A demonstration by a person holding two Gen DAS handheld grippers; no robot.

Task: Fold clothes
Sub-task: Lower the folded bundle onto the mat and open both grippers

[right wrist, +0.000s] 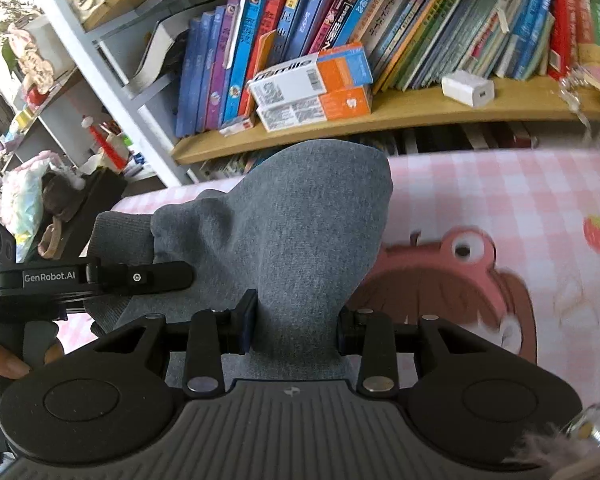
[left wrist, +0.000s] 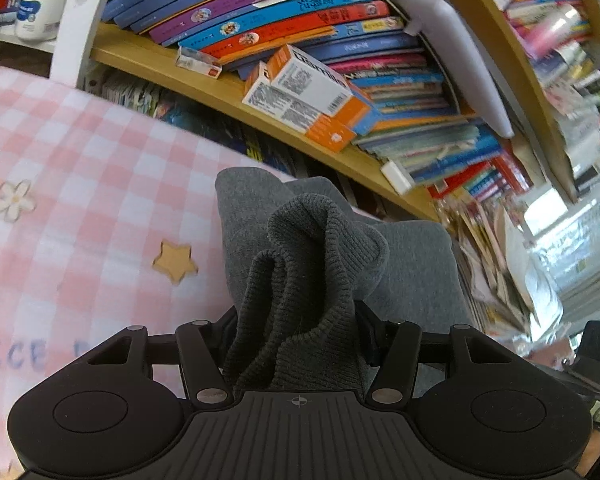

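Note:
A grey garment point(left wrist: 412, 264) with a darker ribbed knit band point(left wrist: 312, 280) hangs bunched above the pink checked cloth point(left wrist: 80, 168). My left gripper point(left wrist: 296, 340) is shut on the ribbed band, which bulges up between the jaws. My right gripper point(right wrist: 296, 320) is shut on the smooth grey fabric point(right wrist: 284, 224), which rises in a fold ahead of it. The left gripper point(right wrist: 100, 280) shows at the left of the right wrist view, clamped on the same garment. The fingertips of both grippers are hidden by cloth.
A wooden bookshelf point(left wrist: 220, 88) packed with books stands close behind the table. Orange and white boxes point(right wrist: 312, 84) and a white charger point(right wrist: 468, 88) lie on its ledge. The cloth point(right wrist: 500, 208) bears a pink cartoon print point(right wrist: 452, 280). A white shelving unit point(right wrist: 80, 92) stands at left.

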